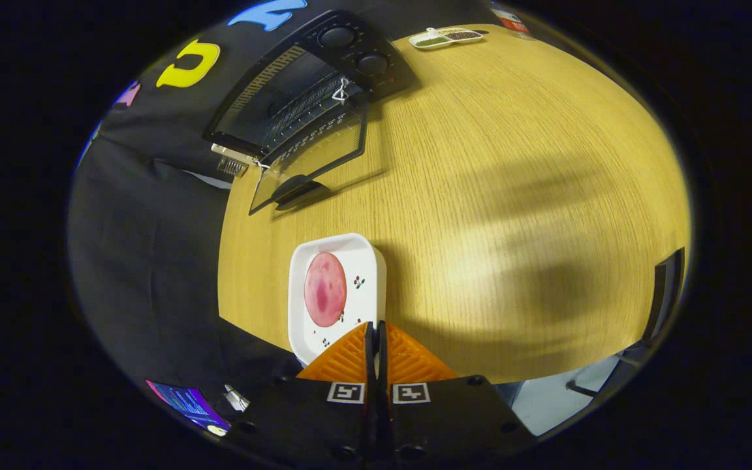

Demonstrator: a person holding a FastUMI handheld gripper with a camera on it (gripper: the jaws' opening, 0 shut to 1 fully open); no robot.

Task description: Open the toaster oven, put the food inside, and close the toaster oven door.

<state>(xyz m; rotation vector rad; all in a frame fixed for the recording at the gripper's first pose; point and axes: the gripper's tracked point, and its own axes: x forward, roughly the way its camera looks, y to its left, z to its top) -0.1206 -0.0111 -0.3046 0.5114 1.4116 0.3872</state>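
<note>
Wood-grain table spreads wide and bare ahead of the gripper, whose 2 fingers sit pressed together, holding nothing. Just ahead of them, near the table's edge, a white plate carries 1 round pink slice of meat. Beyond it, well apart, the toaster oven stands with its glass door dropped open onto the table. A small dish lies at the far edge.
</note>
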